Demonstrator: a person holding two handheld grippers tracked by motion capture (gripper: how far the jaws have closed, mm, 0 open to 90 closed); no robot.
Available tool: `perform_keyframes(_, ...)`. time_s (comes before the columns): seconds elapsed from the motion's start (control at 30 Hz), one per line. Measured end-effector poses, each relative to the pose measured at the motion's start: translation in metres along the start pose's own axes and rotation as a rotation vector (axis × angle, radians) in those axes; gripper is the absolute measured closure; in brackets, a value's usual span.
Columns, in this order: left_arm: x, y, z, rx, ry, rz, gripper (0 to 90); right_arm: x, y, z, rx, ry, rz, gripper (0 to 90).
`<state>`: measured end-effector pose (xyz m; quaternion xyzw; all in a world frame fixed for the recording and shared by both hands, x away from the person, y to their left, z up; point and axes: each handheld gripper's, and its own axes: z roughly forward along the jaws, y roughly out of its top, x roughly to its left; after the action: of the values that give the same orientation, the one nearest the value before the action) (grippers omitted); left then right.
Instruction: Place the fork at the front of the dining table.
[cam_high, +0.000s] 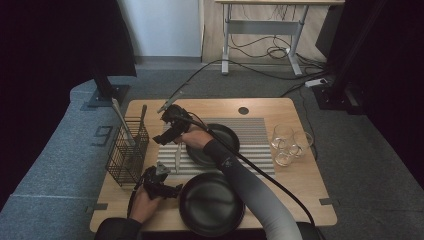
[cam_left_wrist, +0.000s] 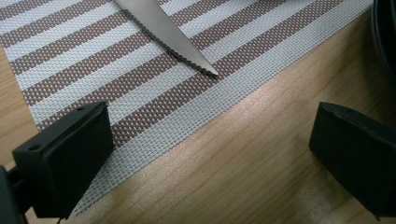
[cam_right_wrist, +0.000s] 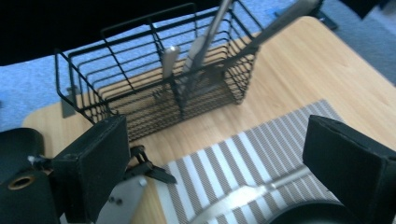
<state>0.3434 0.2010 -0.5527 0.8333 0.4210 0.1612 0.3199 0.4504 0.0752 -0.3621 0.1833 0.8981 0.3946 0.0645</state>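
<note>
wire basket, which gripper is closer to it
Left. The left gripper sits just beside the wire basket near its front corner; the right gripper hovers farther off above the striped mat.

Occluded and cropped items

We see the knife (cam_left_wrist: 168, 37) cut off by the top edge in the left gripper view, handle out of frame. In the high view the near plate (cam_high: 212, 204) meets the bottom edge, and the utensils in the wire basket (cam_high: 127, 150) are too small to identify.

Lab or office test space: grey carpet floor (cam_high: 60, 150), a height-adjustable desk frame (cam_high: 262, 30) with loose cables (cam_high: 260, 50), a power strip (cam_high: 317, 82), and black stand bases (cam_high: 105, 95) flanking a small wooden table (cam_high: 300, 180).
</note>
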Motion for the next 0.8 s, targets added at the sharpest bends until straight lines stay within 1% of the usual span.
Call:
perform_keyframes(0.03, 0.000, 0.000, 0.000, 0.000, -0.001, 0.000, 0.0, 0.000, 0.001, 0.004, 0.005, 0.003, -0.009, 7.2)
perform_keyframes(0.07, 0.000, 0.000, 0.000, 0.000, -0.001, 0.001, 0.0, 0.002, 0.004, 0.011, 0.018, 0.009, -0.014, 6.6)
perform_keyframes(0.1, 0.000, 0.000, 0.000, 0.000, -0.001, 0.001, 0.0, 0.002, 0.004, 0.011, 0.018, 0.009, -0.014, 6.6)
perform_keyframes(0.13, 0.000, 0.000, 0.000, 0.000, -0.001, 0.001, 0.0, 0.002, 0.005, 0.014, 0.008, 0.022, -0.020, 6.9)
perform_keyframes(0.17, 0.000, 0.000, 0.000, 0.000, -0.001, 0.001, 0.0, 0.002, 0.006, 0.017, -0.002, 0.035, -0.015, 8.2)
perform_keyframes(0.2, 0.000, 0.000, 0.000, 0.000, -0.001, 0.001, 0.0, 0.003, 0.008, 0.023, 0.006, 0.035, -0.017, 8.5)
perform_keyframes(0.23, 0.000, 0.000, 0.000, 0.000, -0.001, 0.001, 0.0, 0.003, 0.009, 0.026, 0.012, 0.027, -0.023, 9.7)
perform_keyframes(0.27, 0.000, 0.000, 0.000, 0.000, -0.001, 0.001, 0.0, 0.003, 0.009, 0.026, 0.012, 0.027, -0.023, 9.7)
perform_keyframes(0.3, 0.000, 0.000, 0.000, 0.000, -0.001, 0.001, 0.0, 0.004, 0.011, 0.028, 0.016, 0.025, -0.023, 11.8)
perform_keyframes(0.33, 0.000, 0.000, 0.000, 0.000, -0.001, 0.001, 0.0, 0.004, 0.012, 0.030, 0.019, 0.027, -0.025, 13.0)
perform_keyframes(0.4, 0.000, 0.000, 0.000, 0.000, -0.001, 0.001, 0.0, 0.004, 0.016, 0.037, 0.000, 0.043, -0.015, 13.8)
perform_keyframes(0.43, 0.000, 0.000, 0.000, 0.000, -0.001, 0.001, 0.0, 0.004, 0.016, 0.037, 0.000, 0.043, -0.015, 13.8)
perform_keyframes(0.47, 0.000, 0.000, 0.000, -0.001, -0.001, 0.001, 0.0, 0.004, 0.018, 0.042, 0.018, 0.039, -0.008, 14.8)
perform_keyframes(0.57, 0.000, 0.000, 0.000, -0.001, -0.001, 0.001, 0.0, 0.005, 0.020, 0.046, 0.021, 0.040, -0.011, 16.0)
perform_keyframes(0.63, 0.000, 0.000, 0.000, -0.001, -0.002, 0.001, 0.0, 0.006, 0.022, 0.051, 0.008, 0.050, -0.011, 19.5)
perform_keyframes(0.67, 0.000, 0.000, 0.000, -0.001, -0.002, 0.001, 0.0, 0.007, 0.023, 0.056, 0.004, 0.065, -0.007, 22.6)
perform_keyframes(0.7, 0.000, 0.000, 0.000, -0.001, -0.002, 0.001, 0.0, 0.007, 0.023, 0.056, 0.004, 0.065, -0.007, 22.6)
perform_keyframes(0.73, 0.000, 0.000, 0.000, 0.000, -0.002, 0.002, 0.0, 0.008, 0.023, 0.060, 0.017, 0.064, -0.004, 23.7)
perform_keyframes(0.77, 0.000, 0.000, 0.000, -0.001, -0.002, 0.001, 0.0, 0.008, 0.023, 0.060, 0.017, 0.064, -0.004, 23.7)
perform_keyframes(0.8, 0.000, 0.000, 0.000, -0.001, -0.002, 0.001, 0.0, 0.009, 0.023, 0.065, 0.023, 0.065, -0.005, 26.6)
